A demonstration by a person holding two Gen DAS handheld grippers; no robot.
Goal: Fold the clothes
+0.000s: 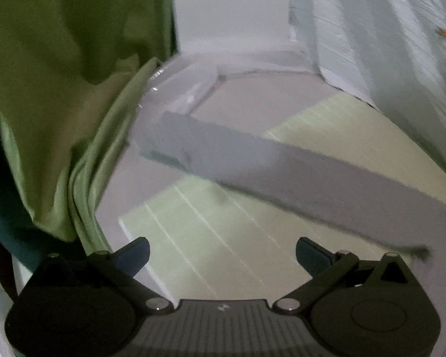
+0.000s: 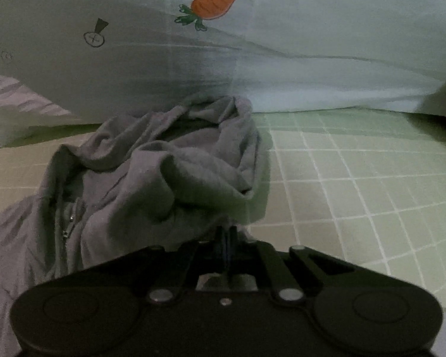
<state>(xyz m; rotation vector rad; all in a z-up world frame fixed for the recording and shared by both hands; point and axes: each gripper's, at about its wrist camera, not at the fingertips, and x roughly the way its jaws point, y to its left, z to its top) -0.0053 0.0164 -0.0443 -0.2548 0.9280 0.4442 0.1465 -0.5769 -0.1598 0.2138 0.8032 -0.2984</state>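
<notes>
A grey zip hoodie [image 2: 139, 175] lies crumpled on a pale green checked sheet [image 2: 356, 178]. Its hood is bunched up at the middle of the right wrist view. My right gripper [image 2: 226, 232] is shut on the hood's edge. In the left wrist view a grey sleeve [image 1: 282, 163] of the hoodie stretches across the sheet [image 1: 208, 244] from upper left to right. My left gripper [image 1: 222, 255] is open and empty, held above the sheet in front of the sleeve.
A pale blue pillow or duvet with a carrot print [image 2: 217, 3] rises behind the hoodie. A green cloth [image 1: 50, 95] hangs at the left of the left wrist view. A clear plastic bin [image 1: 187, 83] stands beyond the sleeve.
</notes>
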